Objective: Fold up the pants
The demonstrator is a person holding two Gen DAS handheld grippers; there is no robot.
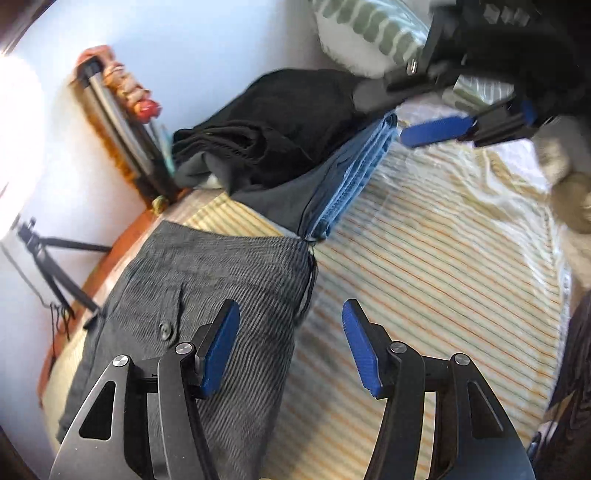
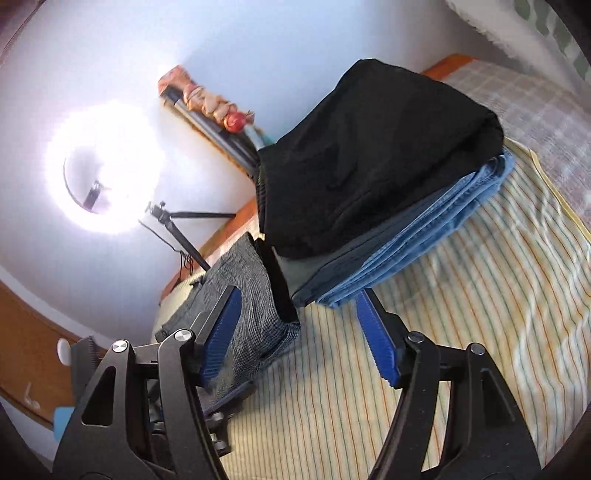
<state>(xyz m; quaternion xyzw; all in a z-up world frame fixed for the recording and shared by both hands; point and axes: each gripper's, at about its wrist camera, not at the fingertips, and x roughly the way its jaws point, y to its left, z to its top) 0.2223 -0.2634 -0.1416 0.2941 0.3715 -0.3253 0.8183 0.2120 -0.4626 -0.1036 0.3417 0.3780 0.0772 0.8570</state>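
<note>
Folded grey corduroy pants (image 1: 207, 295) lie on the striped bed sheet (image 1: 424, 258), waistband button showing. My left gripper (image 1: 290, 325) is open just above them, its left finger over the cloth, holding nothing. My right gripper (image 1: 413, 118) is open at the upper right, hovering by a stack of folded clothes: black pants (image 1: 280, 125) on top of blue jeans (image 1: 354, 173). In the right wrist view the right gripper (image 2: 295, 306) is open and empty, with the grey pants (image 2: 243, 295) and the stack of black pants (image 2: 369, 166) and jeans (image 2: 424, 236) ahead.
A green-patterned pillow (image 1: 369, 33) lies beyond the stack. A tripod (image 1: 48, 254) and bright ring light (image 2: 103, 166) stand by the white wall. The bed's wooden edge (image 1: 122, 240) runs along the left. A wall frame with ornaments (image 1: 118, 110) hangs behind.
</note>
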